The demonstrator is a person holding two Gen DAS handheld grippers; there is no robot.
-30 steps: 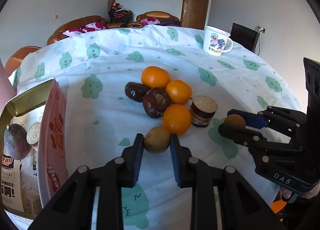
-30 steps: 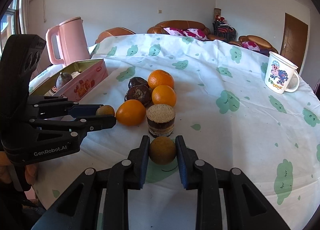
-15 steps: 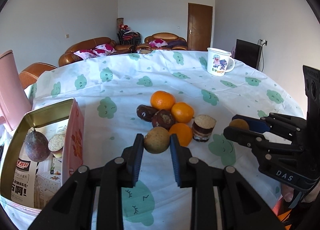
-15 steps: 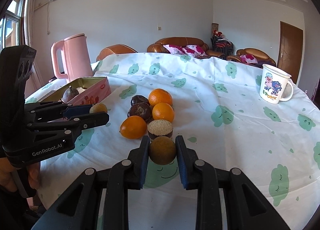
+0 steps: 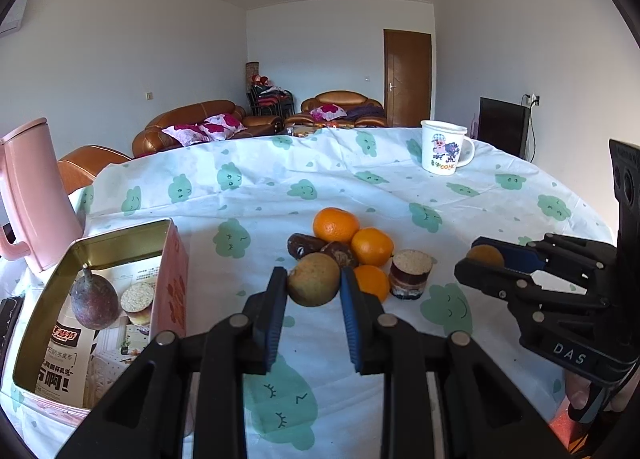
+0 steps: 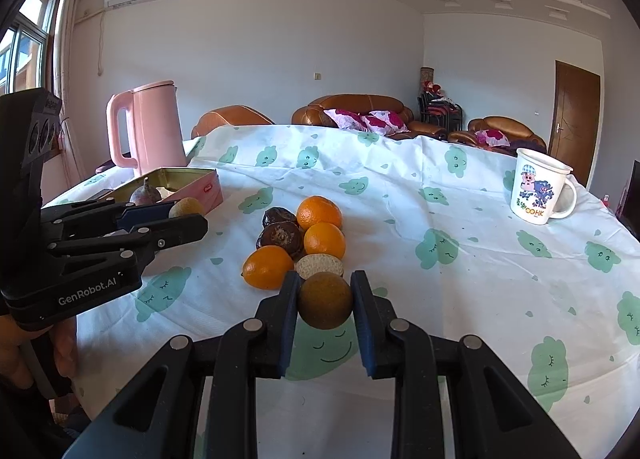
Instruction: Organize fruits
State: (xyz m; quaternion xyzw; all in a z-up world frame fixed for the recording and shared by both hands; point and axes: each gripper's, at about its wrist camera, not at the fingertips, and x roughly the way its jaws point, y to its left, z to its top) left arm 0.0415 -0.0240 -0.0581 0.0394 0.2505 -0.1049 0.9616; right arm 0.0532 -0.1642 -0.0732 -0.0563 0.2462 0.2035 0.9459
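Fruit between left tool fingers.

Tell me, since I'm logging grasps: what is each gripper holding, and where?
Left gripper clamps a round brown fruit across its sides; right gripper clamps another brown fruit likewise.
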